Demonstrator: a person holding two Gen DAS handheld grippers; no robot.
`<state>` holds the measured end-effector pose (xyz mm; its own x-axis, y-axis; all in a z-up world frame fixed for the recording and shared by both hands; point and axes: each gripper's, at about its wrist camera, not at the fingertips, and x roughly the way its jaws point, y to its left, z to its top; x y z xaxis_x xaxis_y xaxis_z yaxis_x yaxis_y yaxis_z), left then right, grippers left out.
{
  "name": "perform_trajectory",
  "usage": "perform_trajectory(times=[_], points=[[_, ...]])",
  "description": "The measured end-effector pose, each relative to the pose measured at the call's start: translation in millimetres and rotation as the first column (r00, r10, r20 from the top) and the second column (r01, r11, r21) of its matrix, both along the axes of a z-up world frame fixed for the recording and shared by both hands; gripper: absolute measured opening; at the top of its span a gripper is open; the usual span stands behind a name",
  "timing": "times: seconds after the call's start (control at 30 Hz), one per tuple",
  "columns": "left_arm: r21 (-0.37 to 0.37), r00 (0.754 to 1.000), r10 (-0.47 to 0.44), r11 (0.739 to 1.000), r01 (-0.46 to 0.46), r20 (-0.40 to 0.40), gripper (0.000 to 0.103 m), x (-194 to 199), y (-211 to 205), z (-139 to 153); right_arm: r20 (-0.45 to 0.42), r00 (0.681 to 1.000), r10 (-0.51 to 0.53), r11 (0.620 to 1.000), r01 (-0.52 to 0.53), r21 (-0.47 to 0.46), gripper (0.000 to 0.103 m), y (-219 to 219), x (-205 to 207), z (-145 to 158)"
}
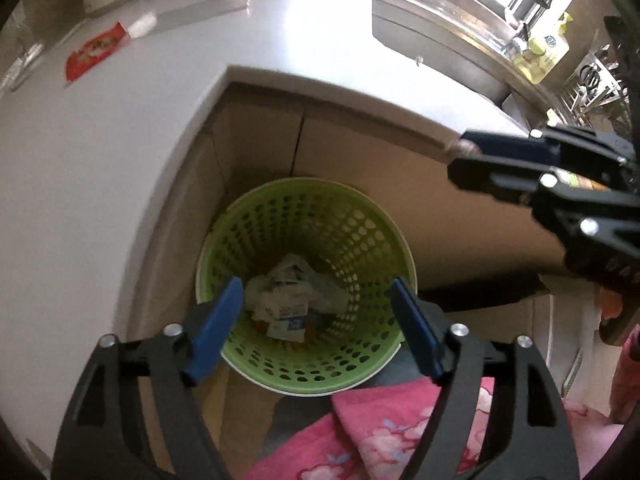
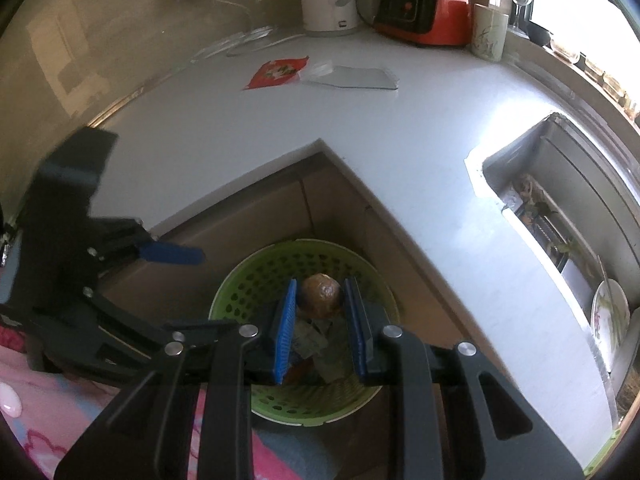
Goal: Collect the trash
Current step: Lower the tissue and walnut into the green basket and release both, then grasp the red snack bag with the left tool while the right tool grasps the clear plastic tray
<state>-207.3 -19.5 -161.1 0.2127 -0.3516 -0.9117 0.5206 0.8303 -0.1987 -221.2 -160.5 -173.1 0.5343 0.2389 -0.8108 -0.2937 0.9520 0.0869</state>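
I look down over my left gripper (image 1: 316, 312); its blue pads stand wide apart with nothing between them. Below sits the green basket (image 1: 280, 208) on the floor, in the corner of the cabinets, with crumpled paper (image 1: 288, 292) inside. My right gripper (image 1: 460, 160) comes in from the right side. On the white counter (image 1: 120, 140) lies a red packet (image 1: 94, 56).

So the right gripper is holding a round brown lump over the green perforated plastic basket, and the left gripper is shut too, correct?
Not quite: the left gripper is open and empty, as its wrist view shows. The right gripper does hold the round brown lump over the green perforated plastic basket.
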Motion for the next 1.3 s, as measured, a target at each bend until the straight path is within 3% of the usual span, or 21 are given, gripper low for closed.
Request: perform_trajectory(times=[0.23,0.57,0.63,0.7,0.9,1.07,1.3], points=[[0.037,0.996,0.041,0.998,-0.044,0.08,0.094,-5,23,24,-0.034,0.999,0.029,1.0,-0.029,0.005,0.025,12,3,-17],[0.045,0.988,0.125,0.991,-0.13,0.088,0.095,-11,51,27,-0.118,0.988,0.103,0.995,-0.104,0.001,0.025,33,14,-60],[0.047,0.987,0.133,0.989,-0.137,0.093,0.095,-11,51,28,-0.135,0.984,0.12,0.993,-0.122,-0.006,0.035,38,15,-68],[0.048,0.986,0.135,0.989,-0.14,0.096,0.095,-12,51,29,-0.138,0.983,0.122,0.992,-0.126,-0.021,0.065,41,15,-73],[0.043,0.985,0.141,0.988,-0.146,0.097,0.095,-12,50,31,-0.133,0.986,0.105,0.993,-0.111,-0.042,0.089,41,15,-75],[0.044,0.985,0.138,0.989,-0.143,0.101,0.095,-10,49,32,-0.121,0.988,0.094,0.994,-0.1,-0.051,0.099,39,16,-71],[0.032,0.983,0.146,0.988,-0.15,0.11,0.095,-5,47,39,-0.124,0.987,0.099,0.992,-0.107,-0.064,0.1,37,18,-64]])
